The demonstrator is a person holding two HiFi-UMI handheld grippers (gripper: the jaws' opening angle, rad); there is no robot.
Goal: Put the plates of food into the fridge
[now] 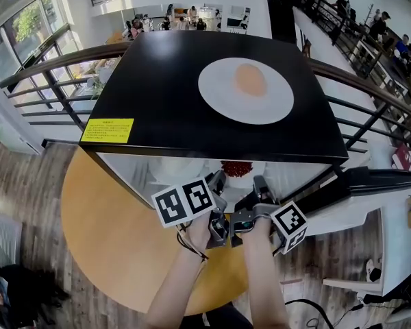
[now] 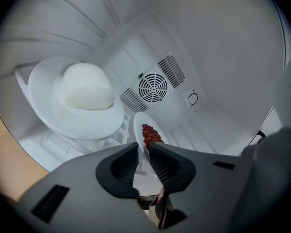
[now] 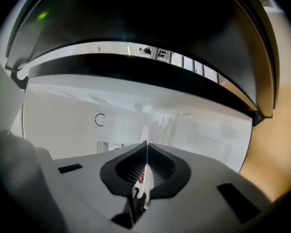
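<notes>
A white plate of red food (image 1: 237, 168) is partly inside the open fridge, under its black top (image 1: 157, 88). My left gripper (image 1: 218, 181) and right gripper (image 1: 260, 184) both hold its near rim. In the left gripper view the plate (image 2: 148, 135) runs edge-on between the left gripper (image 2: 144, 152) jaws, which are closed on it. In the right gripper view the right gripper (image 3: 146, 152) is shut on the thin plate rim (image 3: 144, 176). Inside on the left sits another white plate (image 2: 48, 108) bearing a white dome of food (image 2: 87, 87). A third plate (image 1: 274, 105) with an orange bun (image 1: 251, 79) rests on the fridge top.
The fridge's back wall has a round fan grille (image 2: 153, 87). Its open door (image 1: 370, 180) stands to the right. A yellow label (image 1: 107, 129) is stuck on the top's front left corner. A round wooden table (image 1: 109, 232) lies below, and a railing (image 1: 48, 74) runs behind.
</notes>
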